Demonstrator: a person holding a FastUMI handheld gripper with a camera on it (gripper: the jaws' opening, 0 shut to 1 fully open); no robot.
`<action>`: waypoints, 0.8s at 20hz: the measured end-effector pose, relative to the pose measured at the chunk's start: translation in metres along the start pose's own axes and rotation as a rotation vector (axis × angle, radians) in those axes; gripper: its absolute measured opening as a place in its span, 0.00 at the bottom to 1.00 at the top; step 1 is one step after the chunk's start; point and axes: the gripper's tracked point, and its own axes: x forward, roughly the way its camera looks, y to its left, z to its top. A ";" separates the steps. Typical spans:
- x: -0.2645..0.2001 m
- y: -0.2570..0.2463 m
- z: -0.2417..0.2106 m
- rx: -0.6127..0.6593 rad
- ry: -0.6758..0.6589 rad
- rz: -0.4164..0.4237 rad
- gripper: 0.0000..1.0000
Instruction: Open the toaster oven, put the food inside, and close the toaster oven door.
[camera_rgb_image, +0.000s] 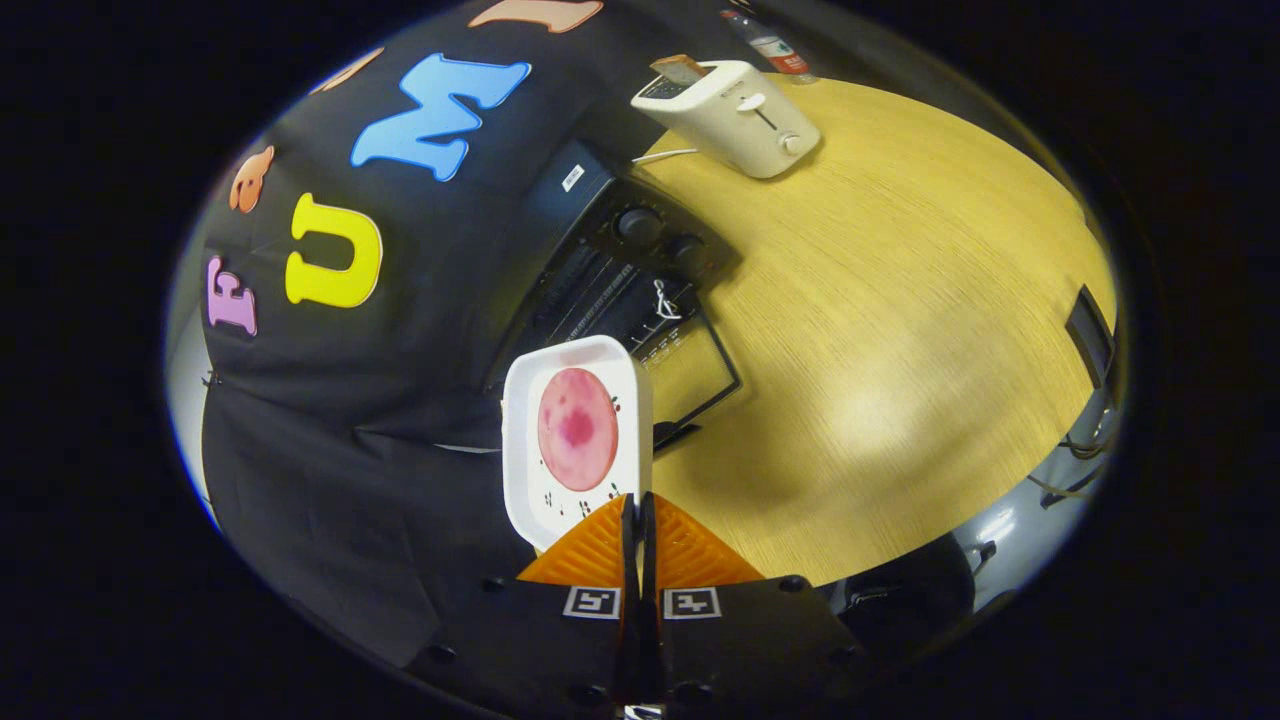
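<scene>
toaster oven (620, 290) sits boxy and black on my wood-grain tabletop (900, 330), glass door dropped open; my gripper (637, 525) has its jaws pinching a white rounded-square plate (520, 440) carrying a round pink food slice (577, 428)

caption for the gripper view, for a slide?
Gripper shut on the rim of a white tray carrying a pink slice, held up before the open toaster oven.

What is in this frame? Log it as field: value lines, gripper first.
gripper: gripper shut on the near rim of the white tray, held up
food: pink round slice on the tray
toaster oven: toaster oven beyond the tray, door open
table: wooden table
other: white toaster with bread, bottle behind it
</scene>
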 end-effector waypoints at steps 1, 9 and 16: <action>0.013 0.005 0.002 -0.001 0.008 -0.001 0.02; 0.089 0.013 0.018 0.111 -0.007 0.003 0.02; 0.141 0.015 0.047 0.231 -0.118 -0.015 0.02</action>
